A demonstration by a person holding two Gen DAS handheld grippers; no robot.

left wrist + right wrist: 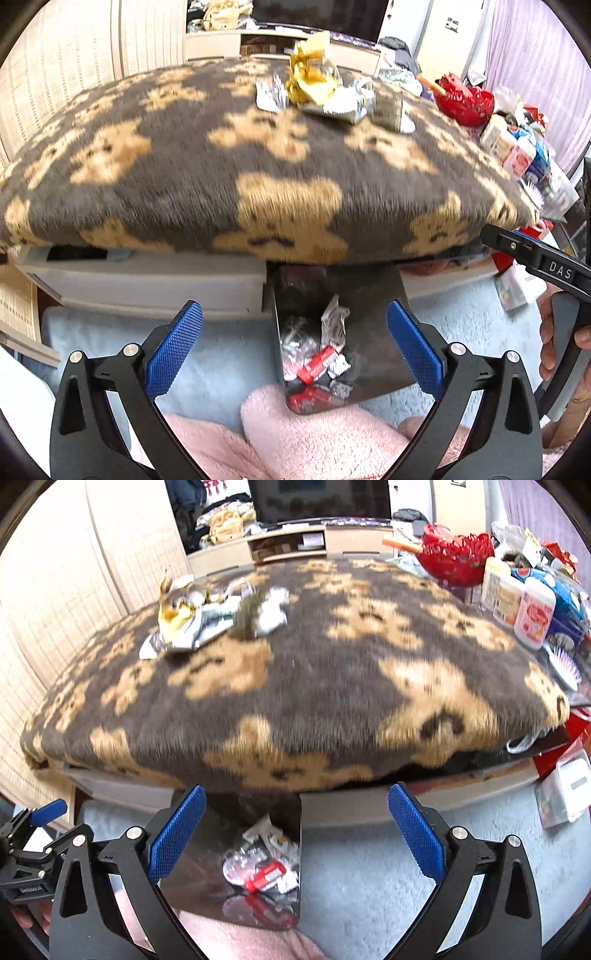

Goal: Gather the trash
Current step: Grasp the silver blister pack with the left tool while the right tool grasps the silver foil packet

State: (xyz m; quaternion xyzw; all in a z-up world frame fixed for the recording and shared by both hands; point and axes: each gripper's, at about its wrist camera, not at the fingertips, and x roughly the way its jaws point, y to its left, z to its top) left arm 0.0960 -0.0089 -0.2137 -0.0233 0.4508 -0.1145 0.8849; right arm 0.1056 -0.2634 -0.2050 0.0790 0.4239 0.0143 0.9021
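Left wrist view: the left gripper [295,350] hangs with its blue-padded jaws spread wide and empty above the shiny metal bin [373,291] of wrappers. The right gripper [297,836] gapes likewise. Crumpled foil and gold wrappers [317,92] lie on the brown bear-patterned blanket [177,177].

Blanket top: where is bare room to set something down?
The blanket is bare across its near half and left side, between the wrapper pile and the bottles. Crowded: the right edge, with bottles and red basket.
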